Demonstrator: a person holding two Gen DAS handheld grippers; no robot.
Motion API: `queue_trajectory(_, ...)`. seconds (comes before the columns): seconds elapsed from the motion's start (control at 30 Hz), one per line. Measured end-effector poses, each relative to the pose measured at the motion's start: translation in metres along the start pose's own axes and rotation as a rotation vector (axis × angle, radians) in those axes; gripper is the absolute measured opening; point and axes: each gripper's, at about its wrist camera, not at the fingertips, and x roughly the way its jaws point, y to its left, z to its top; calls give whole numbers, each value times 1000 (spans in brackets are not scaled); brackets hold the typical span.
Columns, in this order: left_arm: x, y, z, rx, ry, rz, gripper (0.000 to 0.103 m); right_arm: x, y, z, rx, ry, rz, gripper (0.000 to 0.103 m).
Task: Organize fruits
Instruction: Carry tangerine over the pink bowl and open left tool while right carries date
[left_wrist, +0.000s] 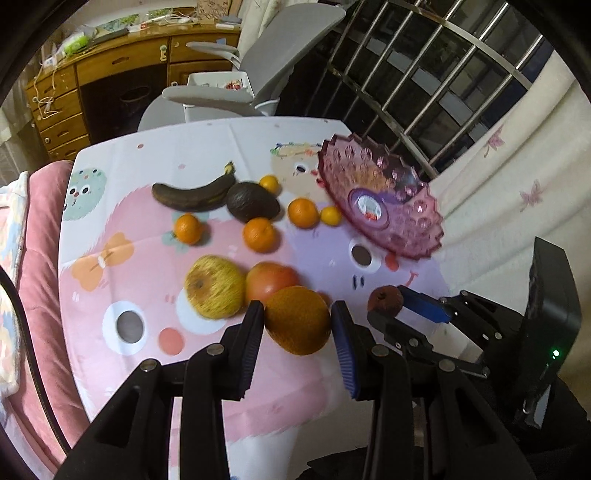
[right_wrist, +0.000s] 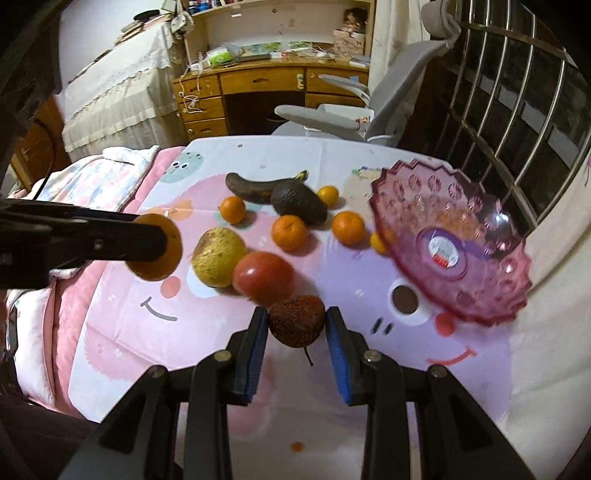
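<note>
Brown stalk (right_wrist: 307, 355) under the reddish fruit (right_wrist: 296, 320), right wrist view only

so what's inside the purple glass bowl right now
The purple glass bowl holds no fruit; only a round sticker shows at its centre. One small orange sits partly hidden behind its rim.

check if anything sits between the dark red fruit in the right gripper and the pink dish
Nothing visible does. The dark red fruit is held up in the right gripper, and only bare tablecloth shows between it and the pink dish; the tomato lies off to the other side.
</note>
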Motion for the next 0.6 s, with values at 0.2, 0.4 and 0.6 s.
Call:
queue_trajectory(0.2, 15, -46, 20, -10, -46, 27, 36, -12, -44, 9, -49, -22, 27, 32)
queue_trajectory(0.4, 36, -86, 45, -10, -74, 37, 36, -14, -95, 14, -54, -36, 21, 32)
queue_trajectory(0.6, 66, -113, 68, -21, -72, 46, 36, -6, -141, 16, -33, -21, 15, 32)
